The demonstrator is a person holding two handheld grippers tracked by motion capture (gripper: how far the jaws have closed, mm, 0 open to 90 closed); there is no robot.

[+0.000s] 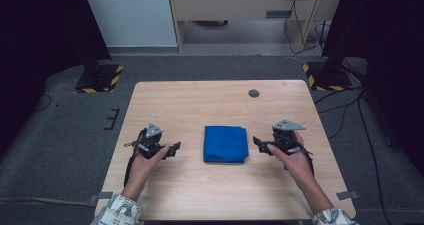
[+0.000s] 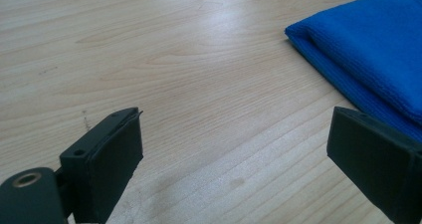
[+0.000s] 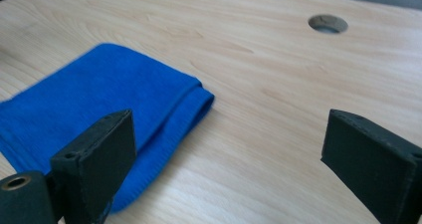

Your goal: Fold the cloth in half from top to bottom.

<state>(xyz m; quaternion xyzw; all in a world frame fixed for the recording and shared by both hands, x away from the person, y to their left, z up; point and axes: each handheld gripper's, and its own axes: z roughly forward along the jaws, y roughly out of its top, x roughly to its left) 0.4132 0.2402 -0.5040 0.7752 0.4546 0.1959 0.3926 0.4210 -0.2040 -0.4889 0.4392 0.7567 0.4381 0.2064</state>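
A folded blue cloth [image 1: 226, 144] lies flat in the middle of the light wooden table [image 1: 210, 105]. My left gripper [image 1: 175, 148] rests to its left, pointing toward it, jaws wide apart with nothing between them. In the left gripper view the cloth [image 2: 368, 55] lies ahead at the right, beyond the gripper [image 2: 234, 159]. My right gripper [image 1: 257, 142] sits just right of the cloth, also open and holding nothing. In the right gripper view the cloth [image 3: 94, 109] lies at the left, partly behind the left jaw of that gripper [image 3: 226, 159].
A round cable hole [image 1: 254, 93] sits near the table's far edge, also seen as a hole [image 3: 327, 23] in the right gripper view. Grey carpet surrounds the table. Black stands with yellow-striped bases [image 1: 100, 77] flank the far corners.
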